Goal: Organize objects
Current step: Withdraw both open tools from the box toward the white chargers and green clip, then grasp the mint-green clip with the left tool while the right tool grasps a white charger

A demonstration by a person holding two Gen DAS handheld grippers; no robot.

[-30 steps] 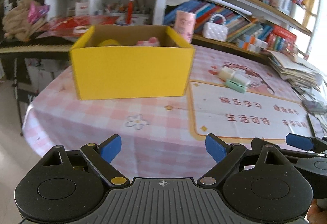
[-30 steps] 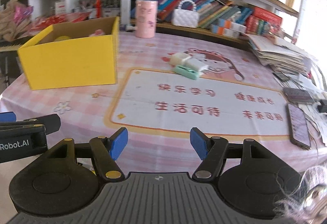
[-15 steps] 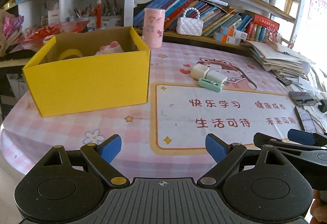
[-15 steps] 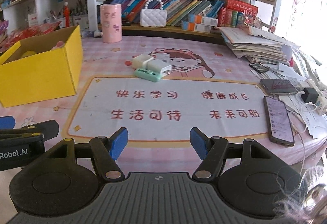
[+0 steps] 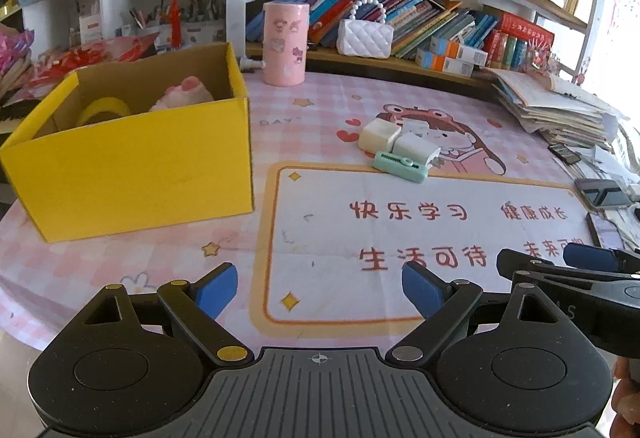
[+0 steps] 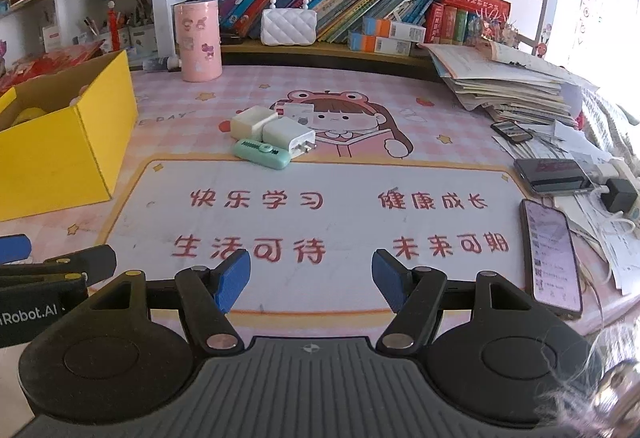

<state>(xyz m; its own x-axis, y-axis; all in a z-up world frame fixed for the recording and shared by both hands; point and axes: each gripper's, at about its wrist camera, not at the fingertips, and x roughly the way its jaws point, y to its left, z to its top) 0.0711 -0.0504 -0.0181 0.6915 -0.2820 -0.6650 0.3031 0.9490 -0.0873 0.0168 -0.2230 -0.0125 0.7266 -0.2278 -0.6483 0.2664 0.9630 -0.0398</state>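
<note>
Ahead of both empty jaws, we list chargers and green case on the bench, now centred after our sweep rightward from the yellow box; left gripper wide, right gripper narrower.

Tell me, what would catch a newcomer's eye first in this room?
Probably the bright yellow box standing open on the left of the pink checked tablecloth, with a roll of yellow tape inside. Near the middle of the table lies a small cluster: two white chargers and a mint-green gadget. Behind them stands a pink tin, before crowded bookshelves.
</note>
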